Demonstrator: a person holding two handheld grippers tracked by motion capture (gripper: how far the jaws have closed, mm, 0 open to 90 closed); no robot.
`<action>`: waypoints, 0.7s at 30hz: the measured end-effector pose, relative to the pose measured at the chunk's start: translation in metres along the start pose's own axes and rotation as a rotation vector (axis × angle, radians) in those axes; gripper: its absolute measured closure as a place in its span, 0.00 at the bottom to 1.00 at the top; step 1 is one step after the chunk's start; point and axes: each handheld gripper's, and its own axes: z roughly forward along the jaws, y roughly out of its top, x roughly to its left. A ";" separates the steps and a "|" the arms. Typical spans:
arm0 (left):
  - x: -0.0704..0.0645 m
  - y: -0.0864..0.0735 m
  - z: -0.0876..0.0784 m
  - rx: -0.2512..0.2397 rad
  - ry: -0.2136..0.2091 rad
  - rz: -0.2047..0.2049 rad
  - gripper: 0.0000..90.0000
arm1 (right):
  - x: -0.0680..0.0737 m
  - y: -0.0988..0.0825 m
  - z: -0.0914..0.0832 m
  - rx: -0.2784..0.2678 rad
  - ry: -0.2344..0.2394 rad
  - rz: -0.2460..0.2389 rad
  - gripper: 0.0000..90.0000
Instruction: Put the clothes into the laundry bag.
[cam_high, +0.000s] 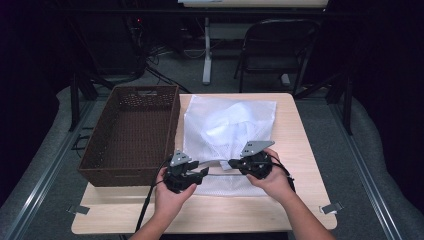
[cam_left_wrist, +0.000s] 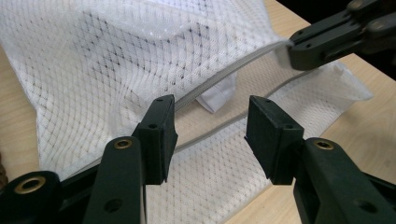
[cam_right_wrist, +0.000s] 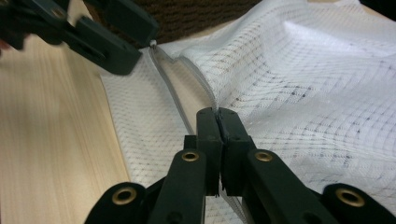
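At the desk's near edge, the right tool (cam_high: 235, 163) is clamped shut on the upper edge of the zip (cam_right_wrist: 205, 93) of a white mesh laundry bag (cam_high: 227, 125), holding it up. The left tool (cam_high: 202, 172), jaws half apart and gripping nothing, hangs over the gaping zip. The bag looks largely unzipped, with cloth inside. Beyond, along the left edge, the brown basket (cam_high: 165, 125) stands empty; emptying or moving the bag seems left to do.
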 end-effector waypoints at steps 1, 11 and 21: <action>0.000 -0.001 -0.001 -0.006 -0.001 -0.002 0.58 | 0.000 -0.001 0.002 0.006 0.005 0.002 0.98; 0.009 -0.003 -0.012 -0.031 0.024 -0.014 0.58 | -0.002 -0.016 0.019 0.075 0.031 -0.003 0.98; 0.014 -0.006 -0.013 -0.036 0.028 -0.027 0.58 | -0.001 -0.026 0.033 0.142 0.063 0.002 0.98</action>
